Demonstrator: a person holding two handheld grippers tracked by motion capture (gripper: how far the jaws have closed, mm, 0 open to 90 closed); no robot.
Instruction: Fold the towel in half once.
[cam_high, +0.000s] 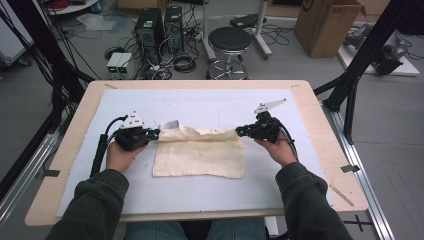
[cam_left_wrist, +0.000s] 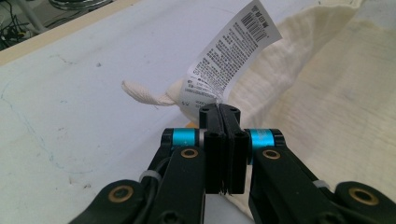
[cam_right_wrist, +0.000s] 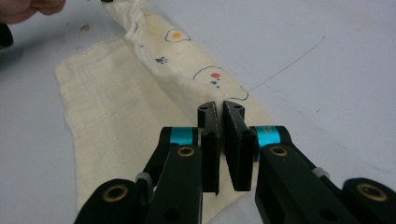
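**Folding the muslin cloth in half**

The cream muslin cloth (cam_high: 200, 152) lies in the middle of the counter (cam_high: 65, 165), its far edge lifted. The left hand-held gripper (cam_high: 154, 133) is clenched on the corner beside the care label (cam_left_wrist: 233, 56); the right hand-held gripper (cam_high: 241, 131) grasps the other far corner. Keep both corners level and equally tight — then bring them together onto the near edge. The label text is too small to read, and the printed side is mostly hidden.
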